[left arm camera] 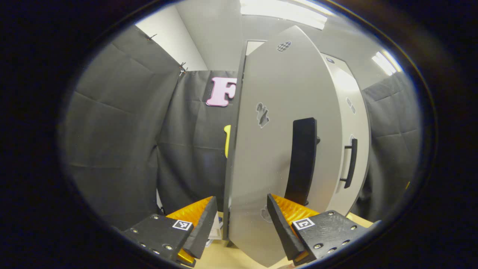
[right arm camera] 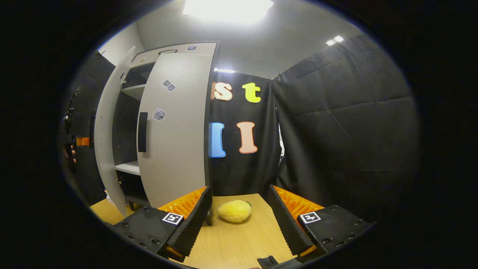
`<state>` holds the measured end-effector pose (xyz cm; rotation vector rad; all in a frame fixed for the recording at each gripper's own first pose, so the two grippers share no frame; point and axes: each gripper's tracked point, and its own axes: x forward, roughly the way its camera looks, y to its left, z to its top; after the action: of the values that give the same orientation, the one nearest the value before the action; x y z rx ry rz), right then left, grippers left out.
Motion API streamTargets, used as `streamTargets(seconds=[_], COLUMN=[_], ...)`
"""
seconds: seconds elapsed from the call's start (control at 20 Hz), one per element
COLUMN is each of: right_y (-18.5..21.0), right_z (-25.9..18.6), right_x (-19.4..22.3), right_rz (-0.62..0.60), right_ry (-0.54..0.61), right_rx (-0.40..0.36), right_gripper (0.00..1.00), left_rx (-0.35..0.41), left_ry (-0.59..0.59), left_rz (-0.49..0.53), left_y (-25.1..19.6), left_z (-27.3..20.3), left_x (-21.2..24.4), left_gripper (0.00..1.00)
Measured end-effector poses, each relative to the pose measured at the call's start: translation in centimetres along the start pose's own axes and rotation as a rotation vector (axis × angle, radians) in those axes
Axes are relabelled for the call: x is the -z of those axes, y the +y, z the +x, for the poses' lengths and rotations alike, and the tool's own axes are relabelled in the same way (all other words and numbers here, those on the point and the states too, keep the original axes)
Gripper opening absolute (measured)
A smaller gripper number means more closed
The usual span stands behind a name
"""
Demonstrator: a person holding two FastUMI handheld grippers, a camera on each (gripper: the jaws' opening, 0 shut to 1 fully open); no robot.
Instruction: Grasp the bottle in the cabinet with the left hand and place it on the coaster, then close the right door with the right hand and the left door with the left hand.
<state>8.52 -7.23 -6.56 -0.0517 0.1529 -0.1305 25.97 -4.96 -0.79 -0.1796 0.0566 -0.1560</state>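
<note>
My left gripper (left arm camera: pixel 242 224) has its fingers spread apart, straddling the edge of the half-open left door (left arm camera: pixel 283 149). My right gripper (right arm camera: pixel 239 220) is also spread, empty, above the table (right arm camera: pixel 231 246), the right door (right arm camera: pixel 175 130) nearly closed ahead; I can't see the bottle.

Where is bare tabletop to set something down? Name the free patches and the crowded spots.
Free: the wooden tabletop in front of the yellow plush, between the right gripper's fingers. Crowded: by the cabinet's foot, where the right door and the left door swing. The left gripper straddles that door's edge.
</note>
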Motion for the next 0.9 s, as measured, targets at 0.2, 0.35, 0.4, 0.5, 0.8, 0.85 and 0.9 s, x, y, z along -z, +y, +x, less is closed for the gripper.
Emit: streamTargets(seconds=[0.2, 0.35, 0.4, 0.5, 0.8, 0.85, 0.9], right_y=[-0.6, -0.7, -0.8, -0.9, 0.3, 0.6, 0.9], right_z=[-0.9, -1.7, -1.9, -2.2, -2.5, -2.3, -2.3], right_x=[0.1, 0.3, 0.4, 0.6, -0.2, -0.4, -0.6], right_rz=[-0.007, -0.012, -0.017, -0.027, -0.012, -0.009, -0.004], right_ry=[0.003, 0.006, 0.009, 0.011, -0.003, -0.010, -0.015], right_rx=[0.013, 0.013, 0.013, 0.011, -0.048, -0.064, -0.082], right_gripper=[0.98, 0.97, 0.98, 0.97, 0.97, 0.97, 0.97], left_rx=[0.073, 0.091, 0.088, 0.085, 0.067, 0.058, 0.047], left_ry=[0.018, 0.029, 0.028, 0.027, 0.026, 0.022, 0.016], left_rz=[-0.010, 0.004, 0.020, 0.036, 0.037, 0.046, 0.056], left_y=[-4.1, -5.8, -5.9, -6.0, -5.3, -4.9, -4.6], left_z=[2.0, 3.2, 3.2, 3.0, 0.1, -0.8, -1.8], left_x=[0.9, 1.5, 1.6, 1.6, 1.6, 1.4, 1.3], left_gripper=[0.89, 0.89, 0.89, 0.82, 0.82, 0.82, 0.82])
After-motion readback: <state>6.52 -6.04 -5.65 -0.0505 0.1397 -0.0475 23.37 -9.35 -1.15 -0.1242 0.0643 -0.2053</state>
